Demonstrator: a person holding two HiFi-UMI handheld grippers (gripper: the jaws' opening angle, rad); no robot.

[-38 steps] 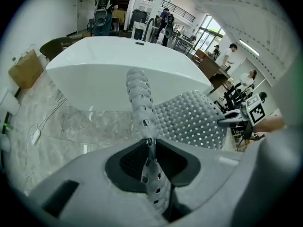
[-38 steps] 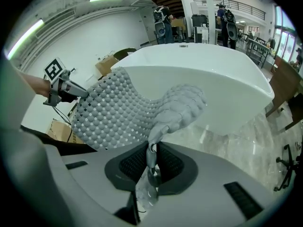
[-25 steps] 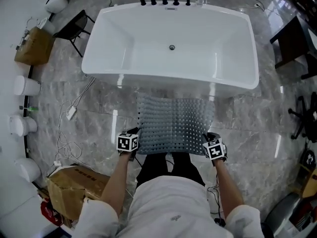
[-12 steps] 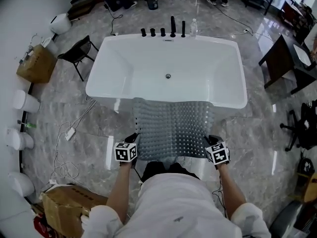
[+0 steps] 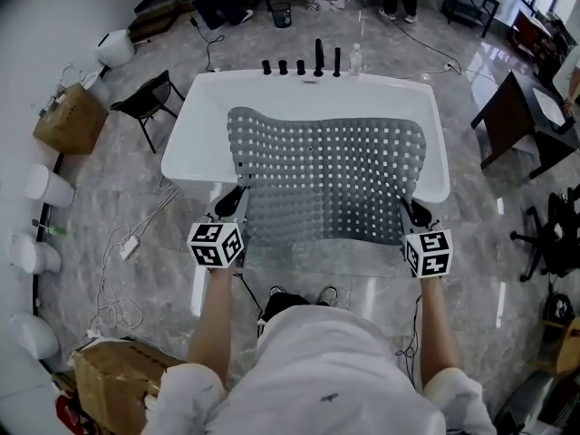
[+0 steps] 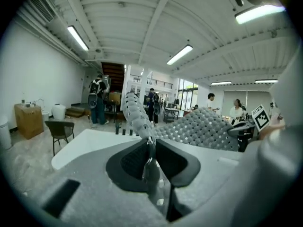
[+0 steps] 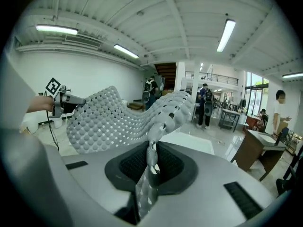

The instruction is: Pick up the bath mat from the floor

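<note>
The bath mat [image 5: 326,179] looks like soft grey rubber or plastic, matt, covered with round bumps and small holes. The white bathtub [image 5: 201,125] is smooth and glossy. The floor [image 5: 471,234] is polished grey stone and reflects light. At the upper left, the cardboard box [image 5: 68,116] is matt brown.

An open workshop hall: a freestanding bathtub [image 5: 201,125] on marble floor [image 5: 100,202], a desk [image 5: 512,116], cardboard boxes [image 5: 68,116].

Here are 1 bath mat [image 5: 326,179], 2 grippers [image 5: 234,199] [image 5: 415,211], 1 bathtub [image 5: 201,120], 2 cardboard boxes [image 5: 65,116] [image 5: 118,374].
</note>
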